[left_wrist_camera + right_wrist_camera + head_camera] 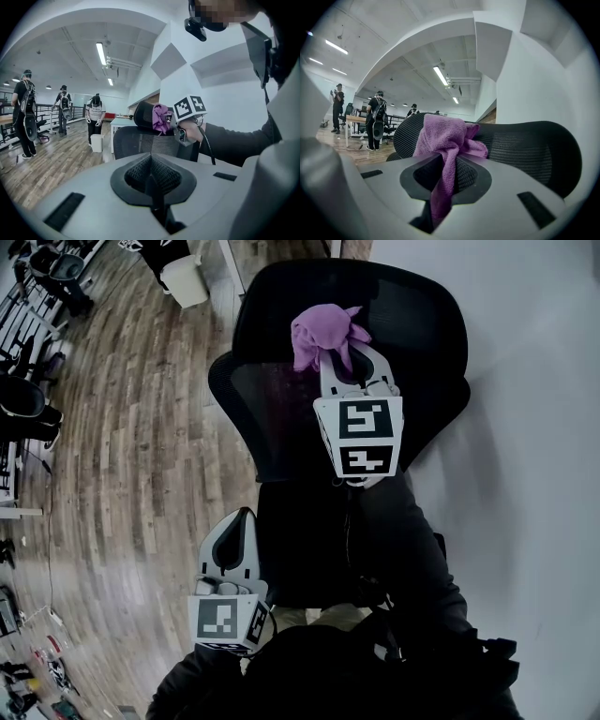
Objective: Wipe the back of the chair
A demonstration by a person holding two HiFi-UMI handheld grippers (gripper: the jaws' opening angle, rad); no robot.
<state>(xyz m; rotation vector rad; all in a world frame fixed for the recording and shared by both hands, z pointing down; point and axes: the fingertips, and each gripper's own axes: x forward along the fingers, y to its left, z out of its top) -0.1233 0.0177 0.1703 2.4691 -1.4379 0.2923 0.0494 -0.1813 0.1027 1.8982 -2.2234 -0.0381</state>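
Cloth (323, 330) sits clamped in right hand-held gripper (345, 354) by chair back (272, 401).

The chair (272, 404) is a black office chair, upright, with a see-through mesh back and a curved mesh headrest (529, 145) above it. The cloth (323, 329) is a purple, fluffy rag, bunched and crumpled. One end of it is pinched between the fingers (471, 176) of my right gripper (345, 351), and the loose bulk spills out past them and lies against the headrest near its upper edge.
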